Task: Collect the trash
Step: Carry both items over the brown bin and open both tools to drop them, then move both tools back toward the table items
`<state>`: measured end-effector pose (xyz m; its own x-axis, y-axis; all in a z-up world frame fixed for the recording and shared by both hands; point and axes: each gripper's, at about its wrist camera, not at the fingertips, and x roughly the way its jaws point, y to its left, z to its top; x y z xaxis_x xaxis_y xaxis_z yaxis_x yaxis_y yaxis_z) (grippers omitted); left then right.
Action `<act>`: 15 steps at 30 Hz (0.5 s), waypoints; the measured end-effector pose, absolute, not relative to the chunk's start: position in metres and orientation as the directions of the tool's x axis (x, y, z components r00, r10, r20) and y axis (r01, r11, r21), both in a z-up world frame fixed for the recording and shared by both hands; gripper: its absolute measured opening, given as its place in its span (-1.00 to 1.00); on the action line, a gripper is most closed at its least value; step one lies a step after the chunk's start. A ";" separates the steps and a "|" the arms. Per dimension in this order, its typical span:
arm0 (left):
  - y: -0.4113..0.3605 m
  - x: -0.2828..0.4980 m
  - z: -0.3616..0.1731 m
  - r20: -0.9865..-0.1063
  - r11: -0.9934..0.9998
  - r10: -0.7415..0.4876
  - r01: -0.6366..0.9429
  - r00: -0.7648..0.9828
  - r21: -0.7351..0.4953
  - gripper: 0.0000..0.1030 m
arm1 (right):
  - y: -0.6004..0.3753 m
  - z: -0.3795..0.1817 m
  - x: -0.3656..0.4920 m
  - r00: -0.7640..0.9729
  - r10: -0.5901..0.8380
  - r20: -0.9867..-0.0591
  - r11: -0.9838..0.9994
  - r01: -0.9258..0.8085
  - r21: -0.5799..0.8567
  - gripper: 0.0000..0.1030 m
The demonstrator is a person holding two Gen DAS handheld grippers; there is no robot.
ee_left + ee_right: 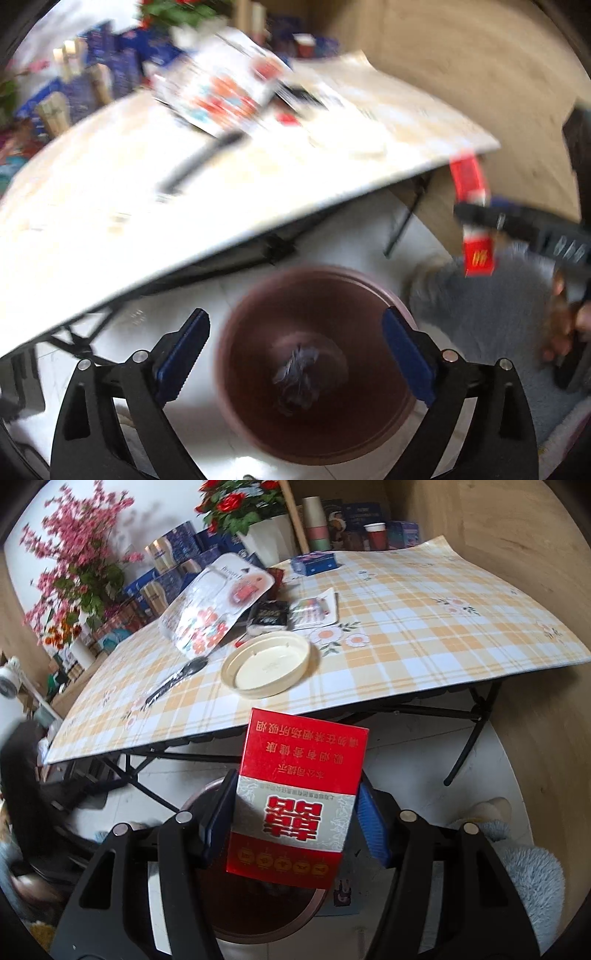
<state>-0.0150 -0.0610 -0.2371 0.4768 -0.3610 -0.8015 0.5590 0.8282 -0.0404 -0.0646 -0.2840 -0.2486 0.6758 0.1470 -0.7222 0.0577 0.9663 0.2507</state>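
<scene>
My left gripper (295,317) stands open, its blue pads wide apart with nothing between them, above a dark brown bin (376,413) on the floor. A dark crumpled piece of trash (297,373) lies at the bin's bottom. My right gripper (297,781) is shut on a red and white cigarette box (295,805), held upright below the table edge and over the bin (236,915). In the blurred left wrist view the same red box (478,254) hangs in the right gripper (476,218) to the right of the bin.
A folding table with a yellow checked cloth (424,627) carries a cream round lid (266,668), a black spoon (177,679), a clear plastic package (207,609), a black packet (267,616) and a small card (317,609). Flower pots and boxes stand behind. A person's grey sleeve (480,306) is beside the bin.
</scene>
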 end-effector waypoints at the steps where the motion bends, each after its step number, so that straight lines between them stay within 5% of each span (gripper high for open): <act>1: -0.052 -0.016 -0.228 -0.788 0.842 -0.352 0.538 0.504 -0.032 0.82 | -0.280 -0.248 -0.063 0.673 0.146 -0.725 0.969 0.050 0.241 0.19; 7: 0.010 -0.027 -0.181 -0.697 0.920 -0.271 0.392 0.664 0.015 0.88 | -0.242 -0.249 -0.052 0.650 0.185 -0.737 0.980 -0.064 0.190 0.19; 15: 0.056 -0.049 -0.188 -0.657 0.973 -0.141 0.227 0.741 0.049 0.88 | -0.218 -0.256 -0.054 0.660 0.155 -0.735 0.988 -0.085 0.132 0.28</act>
<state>-0.0494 0.0563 -0.1882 0.7410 -0.1405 -0.6566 0.2275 0.9726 0.0485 -0.0538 -0.2183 -0.2564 0.6603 0.1549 -0.7349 -0.0849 0.9876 0.1318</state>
